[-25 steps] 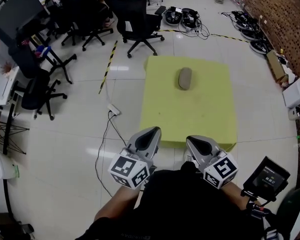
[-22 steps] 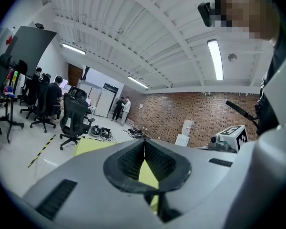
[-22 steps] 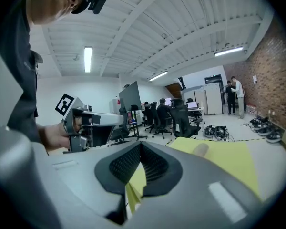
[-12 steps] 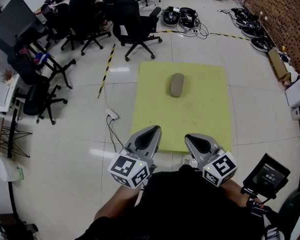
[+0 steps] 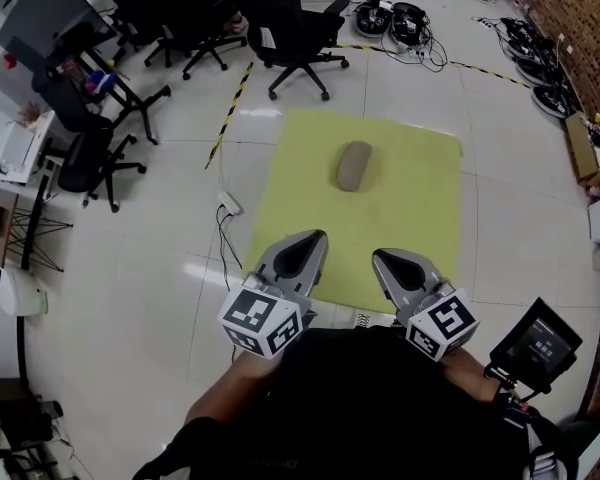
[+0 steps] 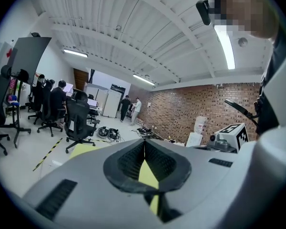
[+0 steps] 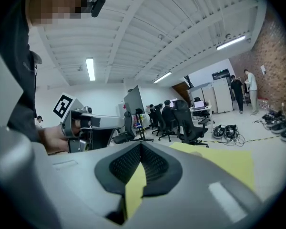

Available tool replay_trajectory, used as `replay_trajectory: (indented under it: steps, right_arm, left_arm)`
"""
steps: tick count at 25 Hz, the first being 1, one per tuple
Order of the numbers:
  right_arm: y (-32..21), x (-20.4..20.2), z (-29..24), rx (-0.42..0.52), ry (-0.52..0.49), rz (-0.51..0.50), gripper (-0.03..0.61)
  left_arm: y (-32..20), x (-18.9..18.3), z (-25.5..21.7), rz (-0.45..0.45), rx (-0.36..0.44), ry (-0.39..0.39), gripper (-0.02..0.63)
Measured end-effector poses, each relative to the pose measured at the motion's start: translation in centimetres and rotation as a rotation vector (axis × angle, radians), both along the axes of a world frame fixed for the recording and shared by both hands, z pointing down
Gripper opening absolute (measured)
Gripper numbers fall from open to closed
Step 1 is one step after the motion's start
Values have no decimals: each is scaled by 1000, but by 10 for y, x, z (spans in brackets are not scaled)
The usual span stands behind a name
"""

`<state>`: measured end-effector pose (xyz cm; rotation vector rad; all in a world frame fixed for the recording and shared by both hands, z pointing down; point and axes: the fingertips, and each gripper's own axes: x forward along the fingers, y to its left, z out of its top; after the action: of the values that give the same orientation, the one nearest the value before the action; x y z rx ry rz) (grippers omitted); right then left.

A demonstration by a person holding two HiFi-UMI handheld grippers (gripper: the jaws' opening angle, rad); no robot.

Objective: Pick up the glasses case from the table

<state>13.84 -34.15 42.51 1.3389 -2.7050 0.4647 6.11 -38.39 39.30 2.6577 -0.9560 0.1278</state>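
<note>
The glasses case (image 5: 354, 166), a grey oval pouch, lies on the far half of the low yellow-green table (image 5: 420, 228). Both grippers are held side by side over the table's near edge, well short of the case. My left gripper (image 5: 305, 243) points toward the table with its jaws closed together and nothing between them (image 6: 144, 149). My right gripper (image 5: 388, 261) is the same, shut and empty (image 7: 141, 151). In the right gripper view the table top (image 7: 229, 166) shows ahead. The case is not clear in either gripper view.
Black office chairs (image 5: 298, 28) stand beyond the table, with people seated at desks at the back left. A power strip and cable (image 5: 228, 206) lie on the floor left of the table. Cables and gear (image 5: 400, 18) lie at the back, and a small screen (image 5: 535, 343) sits at the lower right.
The person has stepped toward the table. Its near edge now lies under the two grippers, where before it was ahead of them. Both grippers stayed shut.
</note>
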Motion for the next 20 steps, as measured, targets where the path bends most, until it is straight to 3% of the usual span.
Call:
replay_trajectory:
  steps: [6, 20]
  right_arm:
    - [-13, 25, 6, -5, -55, -10, 2]
    - [-14, 61, 32, -60, -103, 113, 2]
  left_arm:
    - [-13, 21, 5, -32, -7, -49, 8]
    - [-36, 47, 21, 34, -5, -117, 8]
